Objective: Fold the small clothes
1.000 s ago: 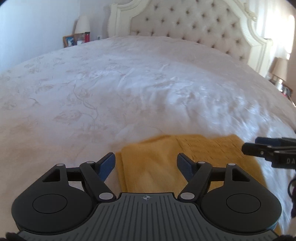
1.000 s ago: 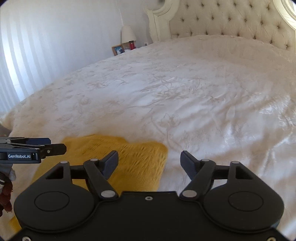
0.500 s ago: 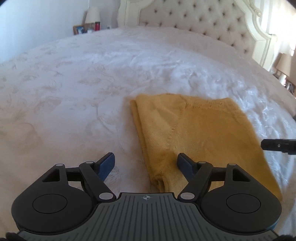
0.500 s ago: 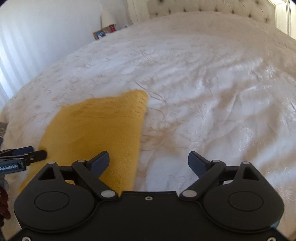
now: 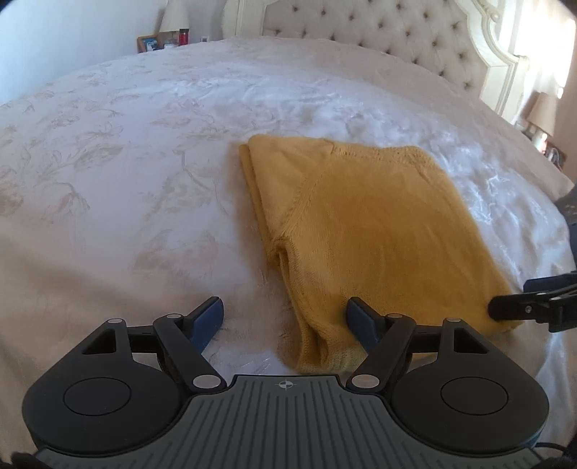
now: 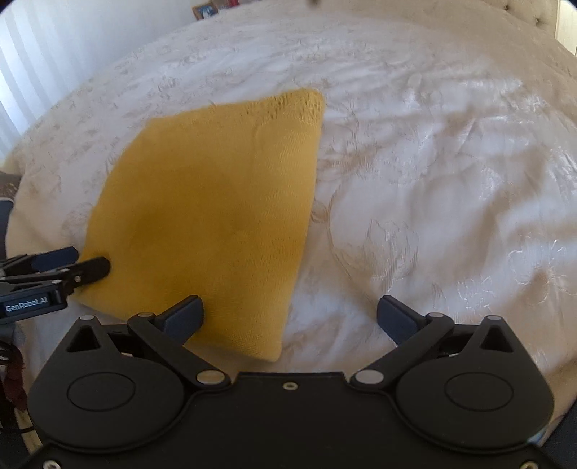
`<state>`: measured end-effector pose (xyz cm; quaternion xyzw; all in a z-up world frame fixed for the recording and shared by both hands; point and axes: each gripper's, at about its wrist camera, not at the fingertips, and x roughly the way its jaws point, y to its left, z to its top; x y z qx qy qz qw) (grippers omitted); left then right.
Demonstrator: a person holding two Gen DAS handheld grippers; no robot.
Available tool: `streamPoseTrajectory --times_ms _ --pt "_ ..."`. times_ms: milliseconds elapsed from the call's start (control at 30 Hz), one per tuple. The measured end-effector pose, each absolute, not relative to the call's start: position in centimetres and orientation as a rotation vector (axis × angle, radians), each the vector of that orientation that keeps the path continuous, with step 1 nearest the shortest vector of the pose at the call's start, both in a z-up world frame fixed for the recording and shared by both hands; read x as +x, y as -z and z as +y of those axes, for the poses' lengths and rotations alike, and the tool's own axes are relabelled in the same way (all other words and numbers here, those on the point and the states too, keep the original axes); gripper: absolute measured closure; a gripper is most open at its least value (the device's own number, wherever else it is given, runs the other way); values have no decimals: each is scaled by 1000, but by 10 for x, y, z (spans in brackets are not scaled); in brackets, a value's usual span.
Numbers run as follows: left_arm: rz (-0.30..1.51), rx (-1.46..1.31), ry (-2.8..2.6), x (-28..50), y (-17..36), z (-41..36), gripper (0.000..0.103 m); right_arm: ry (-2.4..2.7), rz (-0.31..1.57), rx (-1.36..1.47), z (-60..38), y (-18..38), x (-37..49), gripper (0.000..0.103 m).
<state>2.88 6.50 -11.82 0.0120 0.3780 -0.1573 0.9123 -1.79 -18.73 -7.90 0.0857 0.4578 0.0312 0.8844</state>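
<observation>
The yellow knit garment (image 5: 364, 231) lies folded flat on the bed (image 5: 126, 173), long axis running from the near edge toward the headboard (image 5: 378, 32).

1. Left tool (image 5: 285, 321): jaws spread, holding nothing. The garment's near left corner sits between its fingers.
2. Right tool (image 6: 290, 315): jaws spread, holding nothing. The garment's near right corner sits between its fingers.

Both tools stand at the garment's near short edge, equally close; the next fold likely carries that edge toward the headboard.
</observation>
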Motion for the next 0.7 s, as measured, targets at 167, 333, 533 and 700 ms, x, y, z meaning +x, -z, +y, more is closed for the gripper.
streamPoseTrajectory --times_ms 167,333,533,700 --pt "744 6 385 18 101 60 18 -43 836 130 -185 54 -34 1" --pt "669 24 381 4 82 50 0 -23 751 126 -183 35 -41 1" --pt "638 5 386 -1 63 41 0 -11 705 146 -181 22 -50 1" --pt "659 -21 370 -5 56 35 0 -24 693 177 -180 17 -57 1"
